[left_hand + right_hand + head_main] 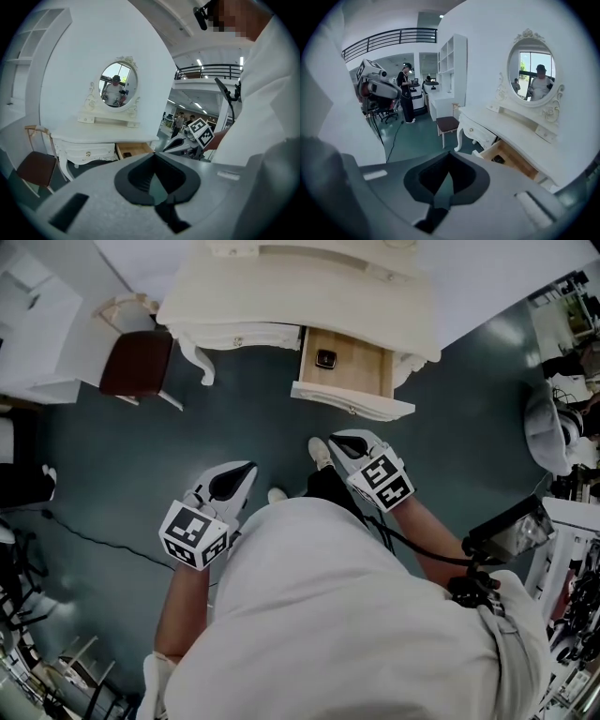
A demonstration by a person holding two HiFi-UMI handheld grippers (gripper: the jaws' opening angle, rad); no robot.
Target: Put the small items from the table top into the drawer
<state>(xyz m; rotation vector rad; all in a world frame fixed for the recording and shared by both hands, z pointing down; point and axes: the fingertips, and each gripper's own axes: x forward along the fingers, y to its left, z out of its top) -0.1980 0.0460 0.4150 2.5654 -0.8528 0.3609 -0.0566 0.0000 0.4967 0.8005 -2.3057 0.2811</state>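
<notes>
The white dressing table (300, 287) stands at the top of the head view. Its wooden drawer (354, 369) is pulled open, and a small dark item (325, 359) lies inside. I can make out no small items on the table top. My left gripper (246, 471) and right gripper (337, 440) hang in front of the person's body, well short of the table. Both are shut with nothing between the jaws. The left gripper view shows its own closed jaws and the drawer (133, 150) beyond them. The right gripper view shows the drawer (513, 161) and the dark item (498, 159).
A chair with a dark red seat (139, 362) stands left of the table. An oval mirror (118, 85) sits on the table's back. A cable (84, 538) runs across the green floor. Another person (407, 93) stands far off, with shelves and equipment at the right (572, 427).
</notes>
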